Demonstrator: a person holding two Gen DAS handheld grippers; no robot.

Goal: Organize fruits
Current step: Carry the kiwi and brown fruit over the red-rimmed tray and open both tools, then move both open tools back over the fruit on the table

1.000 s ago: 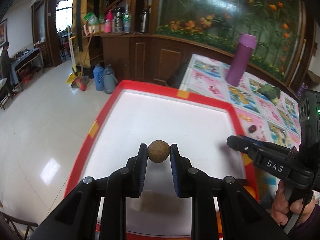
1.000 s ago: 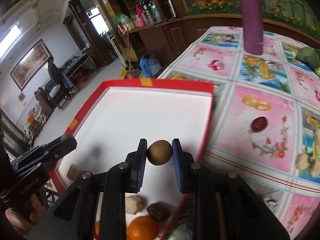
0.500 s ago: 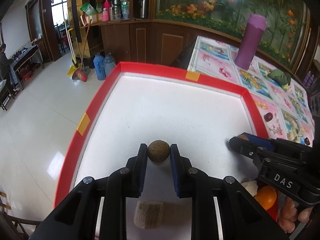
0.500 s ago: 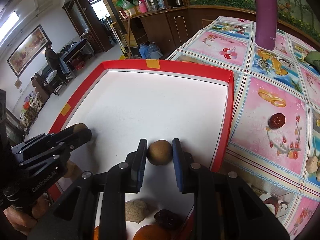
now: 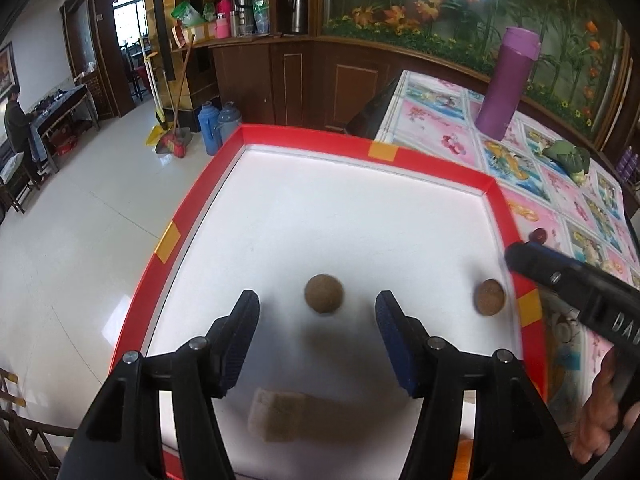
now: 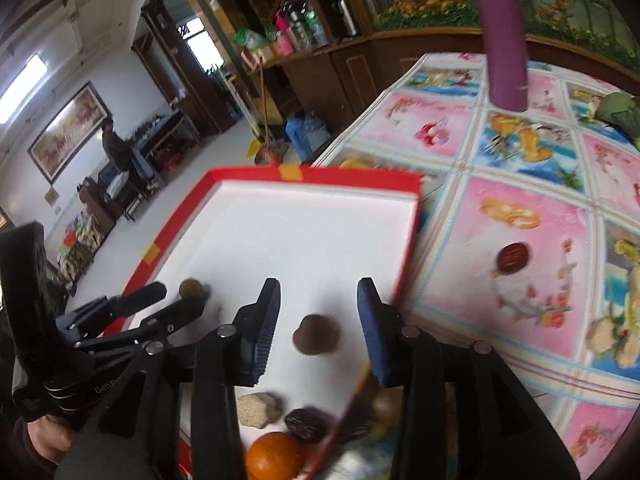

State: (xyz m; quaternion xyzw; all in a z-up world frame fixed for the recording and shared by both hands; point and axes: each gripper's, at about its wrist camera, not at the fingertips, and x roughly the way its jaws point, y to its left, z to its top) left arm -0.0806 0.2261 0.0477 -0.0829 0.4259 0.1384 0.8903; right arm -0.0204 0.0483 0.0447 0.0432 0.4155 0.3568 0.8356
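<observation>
A white tray with a red rim (image 5: 440,162) (image 6: 352,178) lies on the table's left part. My left gripper (image 5: 316,298) stands open over it, with a round brown fruit (image 5: 324,299) resting on the tray floor between its fingertips, touching neither. My right gripper (image 6: 319,296) is open too, and a second brown fruit (image 6: 316,334), blurred, lies just below its tips. In the left wrist view that second fruit (image 5: 489,297) sits by the right rim under the right gripper's fingers (image 5: 560,276). Beside the first fruit (image 6: 191,289) in the right wrist view are the left gripper's fingers (image 6: 160,304).
In the tray's near end lie a tan chunk (image 5: 280,416) (image 6: 258,408), a dark date (image 6: 306,424) and an orange (image 6: 274,460). On the flowered tablecloth are a red date (image 6: 513,257) (image 5: 539,235), pale pieces (image 6: 604,336), a purple bottle (image 5: 506,84) and a green bundle (image 5: 568,156).
Both grippers have opened and let go of their brown fruits, which now lie on the tray floor. The right gripper's view has swung and is blurred.
</observation>
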